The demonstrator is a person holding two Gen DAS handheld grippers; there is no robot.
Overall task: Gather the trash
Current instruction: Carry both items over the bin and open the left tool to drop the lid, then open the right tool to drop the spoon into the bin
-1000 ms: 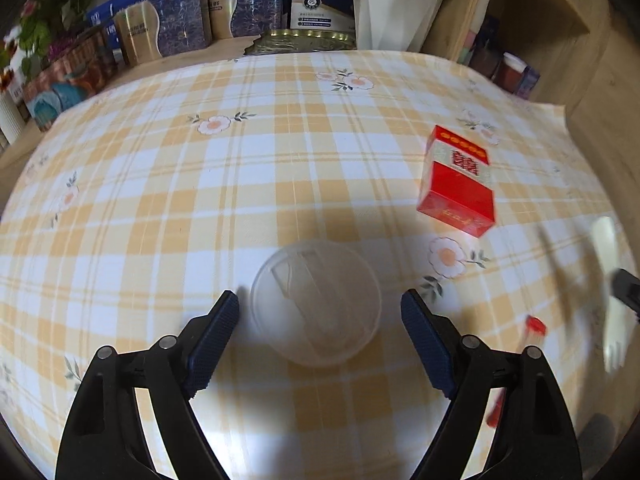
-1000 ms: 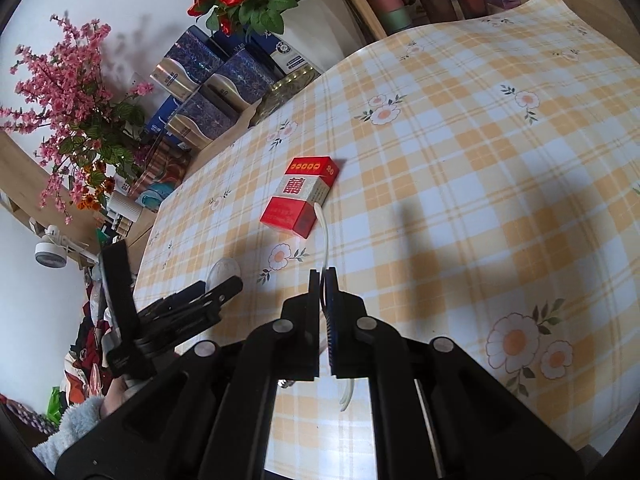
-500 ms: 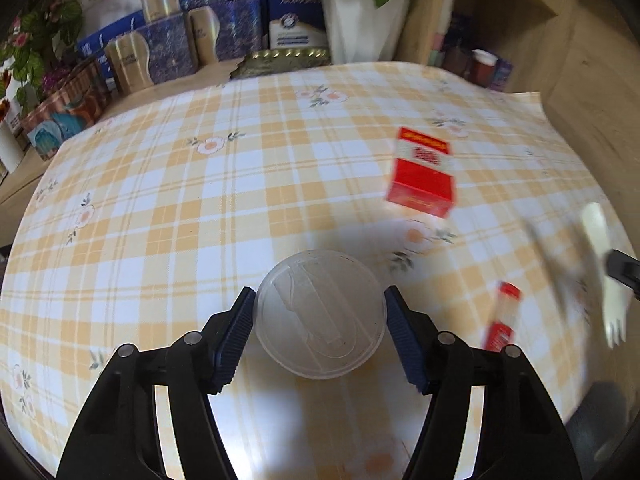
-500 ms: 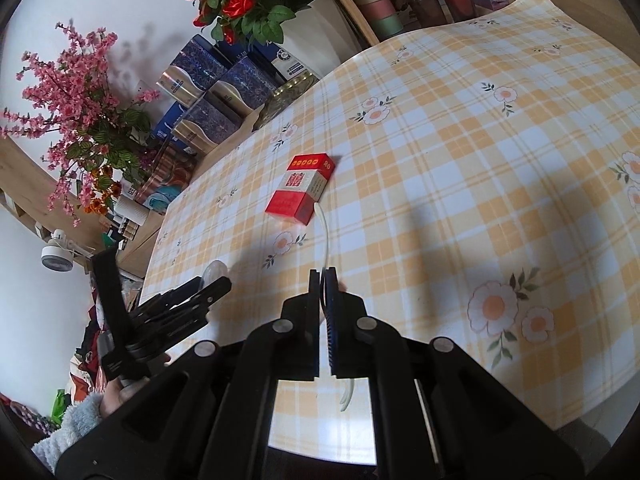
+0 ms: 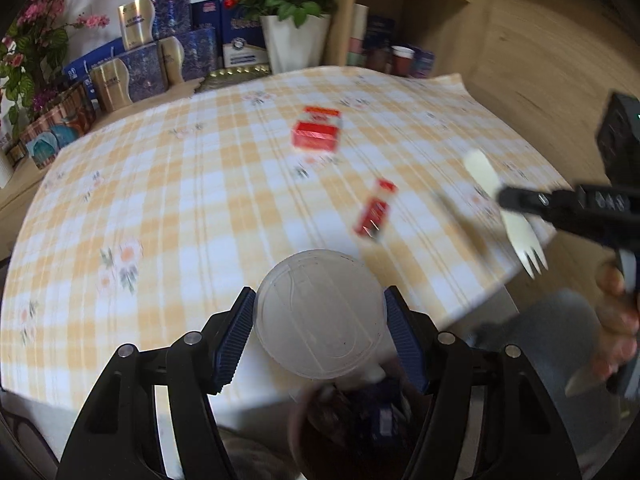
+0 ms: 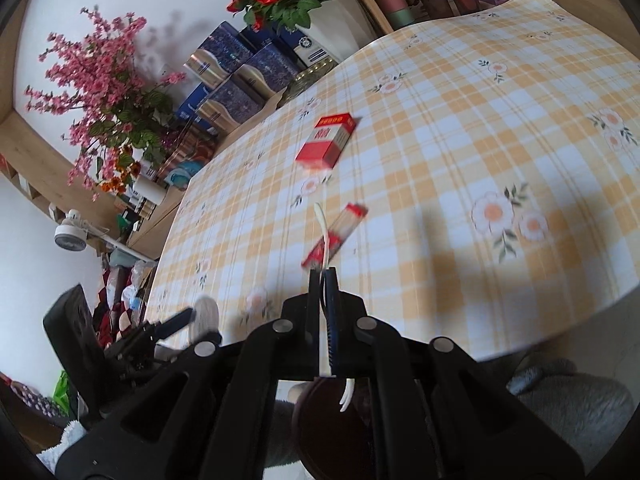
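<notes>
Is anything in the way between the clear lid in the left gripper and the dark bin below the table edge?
Nothing visible. The left gripper holds the clear lid just above the dark bin, whose mouth looks open, with some trash already inside.

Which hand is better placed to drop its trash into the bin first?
Left, probably. The left gripper holds the clear lid almost directly above the dark bin. The right gripper, clamping the plastic fork, sits off to the side.

Frosted translucent plastic lid (image 5: pixel 320 314); smooth white plastic fork (image 5: pixel 516 224); glossy red card box (image 5: pixel 317 134); sheeny checked tablecloth (image 5: pixel 180 208); ribbed blue pads (image 5: pixel 234 336); matt wood shelving (image 5: pixel 404 8).
</notes>
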